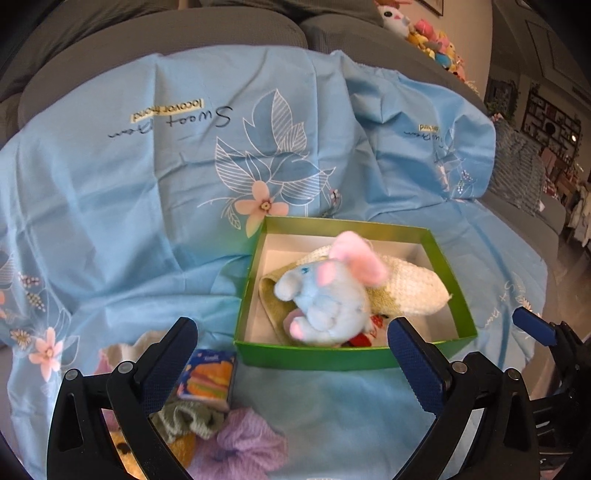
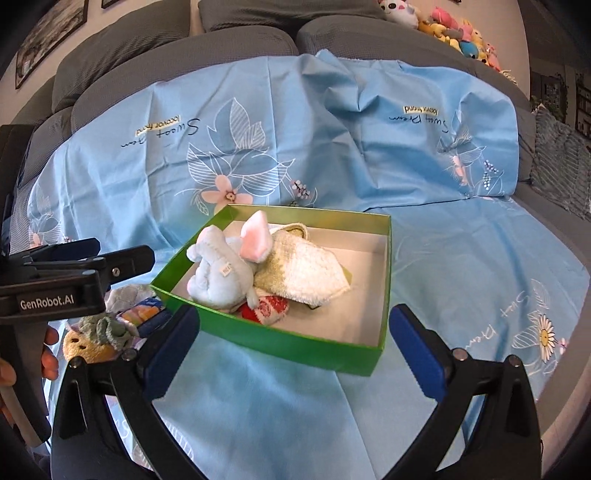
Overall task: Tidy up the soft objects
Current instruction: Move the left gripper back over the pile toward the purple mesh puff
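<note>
A: Starting at nine o'clock in the left wrist view, what lies there?

B: A small heap on the blue sheet [image 1: 147, 184]: a tissue pack [image 1: 207, 378] printed with a burger, a grey-green sock [image 1: 192, 419] just under it, a purple knit piece [image 1: 243, 443] at six o'clock, and an orange plush toy [image 1: 177, 448] half hidden behind the left gripper's finger.

A: And the left gripper?

B: The left gripper [image 1: 293, 356] has its jaws spread wide, with nothing between the pads. It hangs above the sheet, short of the box.

A: Where are the soft things that count?

B: In the green box [image 1: 317, 358], near the middle, toward four o'clock. A blue elephant toy [image 1: 325, 299] with pink ears lies on top of a cream and green sock [image 1: 406, 288]. A red and white sock [image 2: 271, 308] peeks out beneath it at the near wall.

A: Farther right?

B: In the right wrist view the right gripper [image 2: 291, 332] is also spread wide and empty, its fingers straddling the near corner of the box without touching it. The other tool comes in at nine o'clock, with part of a hand [image 2: 22, 363] behind it.

A: Behind all that?

B: A grey sofa [image 2: 184, 44] under the sheet, and a row of plush toys [image 2: 461, 33] at one o'clock.
</note>
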